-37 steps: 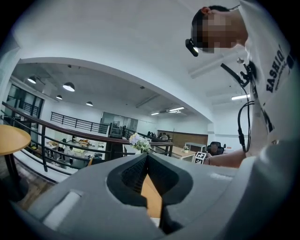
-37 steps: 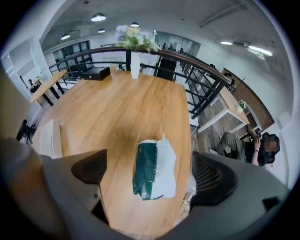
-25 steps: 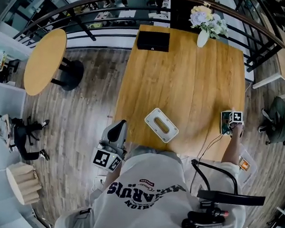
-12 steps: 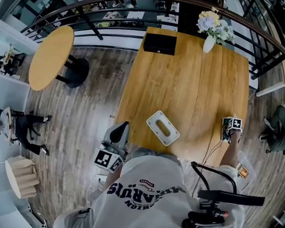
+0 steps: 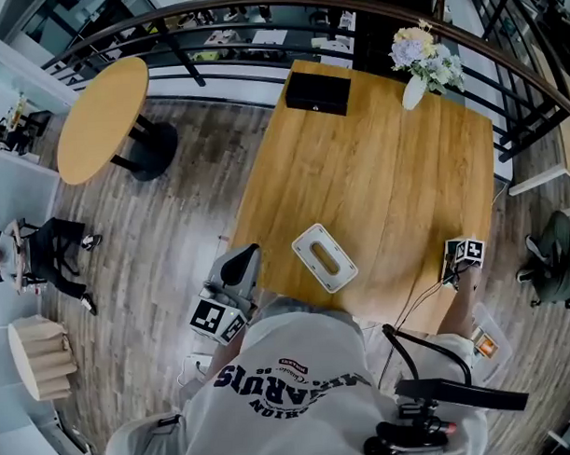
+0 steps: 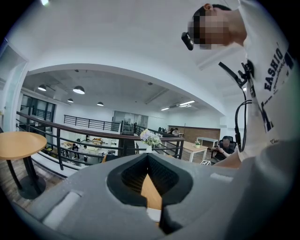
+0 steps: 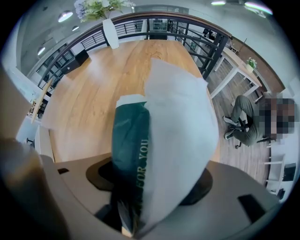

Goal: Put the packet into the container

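My right tongs (image 5: 457,262), pointing down over the right edge of the counter (image 5: 376,163), have just been closing and now pinch the green-and-white packet (image 7: 159,140), well apart from the white container (image 5: 324,256), while my left tongs (image 5: 238,263) are closed on nothing, beside the counter.

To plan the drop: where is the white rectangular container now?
In the head view, the white rectangular container lies on the wooden table, toward its near left corner, beside the person's shirt.
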